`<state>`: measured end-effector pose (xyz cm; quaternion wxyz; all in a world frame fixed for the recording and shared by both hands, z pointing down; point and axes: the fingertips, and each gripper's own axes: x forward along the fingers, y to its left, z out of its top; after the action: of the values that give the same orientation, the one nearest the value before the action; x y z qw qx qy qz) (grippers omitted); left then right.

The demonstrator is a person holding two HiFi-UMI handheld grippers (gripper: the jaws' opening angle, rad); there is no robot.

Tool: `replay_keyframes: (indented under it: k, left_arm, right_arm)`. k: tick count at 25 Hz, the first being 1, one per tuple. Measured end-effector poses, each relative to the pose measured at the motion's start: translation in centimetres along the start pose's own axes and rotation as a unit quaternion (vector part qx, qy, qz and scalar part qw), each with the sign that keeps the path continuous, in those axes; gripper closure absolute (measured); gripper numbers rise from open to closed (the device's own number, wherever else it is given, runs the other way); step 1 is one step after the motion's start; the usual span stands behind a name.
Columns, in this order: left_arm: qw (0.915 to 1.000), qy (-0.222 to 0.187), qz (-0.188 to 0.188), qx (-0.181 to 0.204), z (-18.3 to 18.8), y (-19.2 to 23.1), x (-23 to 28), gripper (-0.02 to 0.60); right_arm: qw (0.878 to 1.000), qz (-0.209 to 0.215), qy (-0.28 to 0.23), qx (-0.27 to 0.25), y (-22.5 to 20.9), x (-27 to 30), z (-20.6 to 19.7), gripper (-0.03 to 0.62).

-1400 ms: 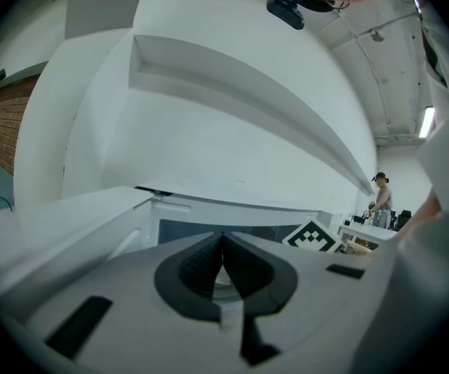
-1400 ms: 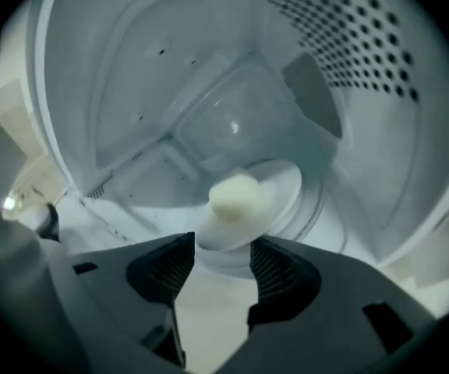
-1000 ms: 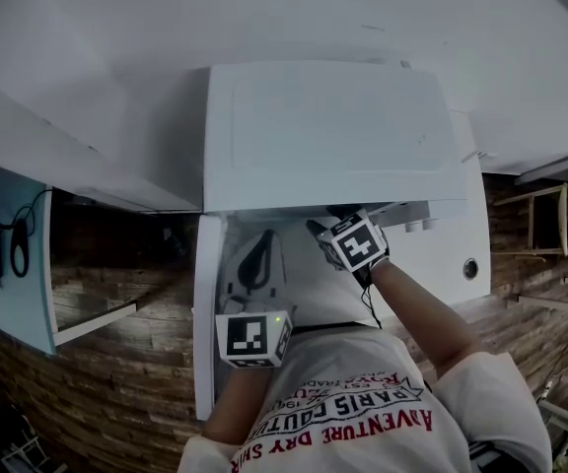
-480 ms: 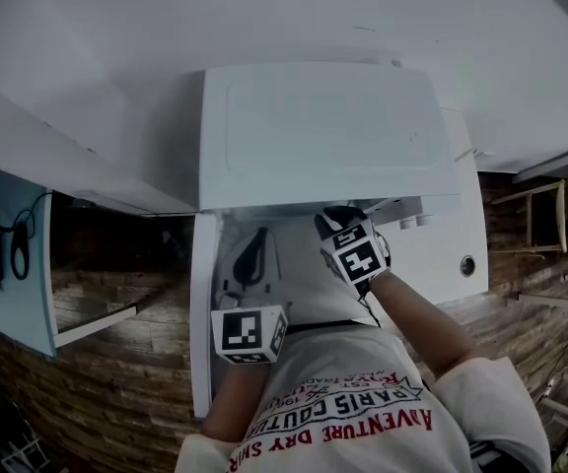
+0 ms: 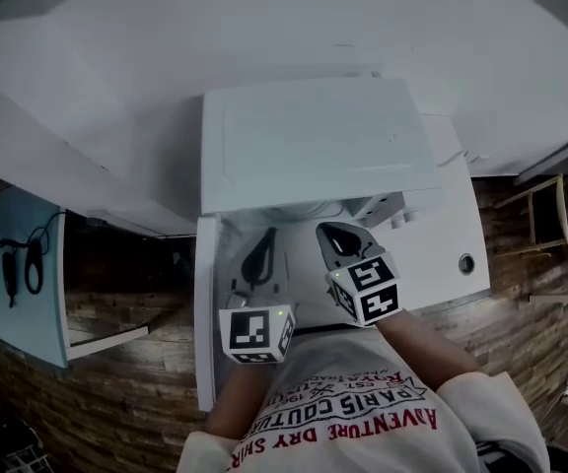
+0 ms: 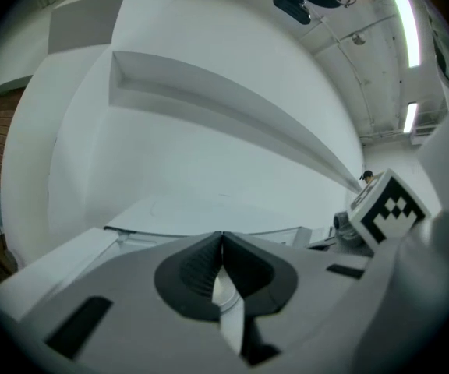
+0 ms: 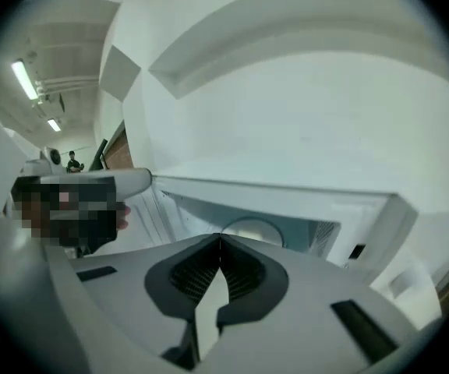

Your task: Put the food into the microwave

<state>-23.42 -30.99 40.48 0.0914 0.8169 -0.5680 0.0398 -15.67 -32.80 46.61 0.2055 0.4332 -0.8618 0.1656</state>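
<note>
Right gripper [image 7: 220, 241] was reaching into the microwave [image 5: 314, 136] a second ago. Now it's backed out and lifted, sitting in front of the cavity [image 7: 185, 213] mouth. Its jaws have just been closing: pads now meet tip to tip, nothing between them. Left gripper [image 6: 222, 240] barely moved, a touch higher, also pinched together and empty. It hovers near the door [image 5: 205, 313], which stands swung open to the left. Food: neither gripper has it. Right gripper view shows a pale round disc [image 7: 249, 231] on the cavity floor. That could be the plate with the food or just the turntable, can't tell from here. Head view only catches a curved rim under the microwave's top edge, same ambiguity. My read: the drop-off inside is done, the right hand let go, cleared out, then shut empty. If so, the placing step is finished and what's left is the door. Left gripper is better placed for that, since it's on the door side. A push on the door's outer edge with shut jaws should swing it. Risk: right gripper is close in front of the opening, so it needs to clear the door's arc first or it gets clipped.
</note>
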Motion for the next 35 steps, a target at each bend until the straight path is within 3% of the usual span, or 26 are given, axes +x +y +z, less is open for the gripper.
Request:
replay_keyframes:
  k: [7,15,23,35]
  left_arm:
    - [0.9975,-0.058,-0.032,0.024,4.8,-2.7,-1.2,0.575]
    - [0.9926,-0.093,-0.044,0.064,8.0,-3.6,-2.3,0.575]
    - [0.9922,-0.107,-0.023,0.06,9.0,-2.5,-2.6,0.575]
    - [0.9922,-0.102,-0.03,0.064,9.0,-2.6,-1.4,0.575]
  right_arm:
    - [0.983,-0.03,-0.166,-0.077,0.7,-6.5,8.4,0.582]
    - [0.961,-0.046,-0.255,-0.096,1.5,-10.6,12.3,0.582]
    - [0.96,-0.05,-0.258,-0.095,1.4,-10.7,12.0,0.582]
    - [0.964,-0.034,-0.249,-0.093,2.2,-9.6,12.1,0.583]
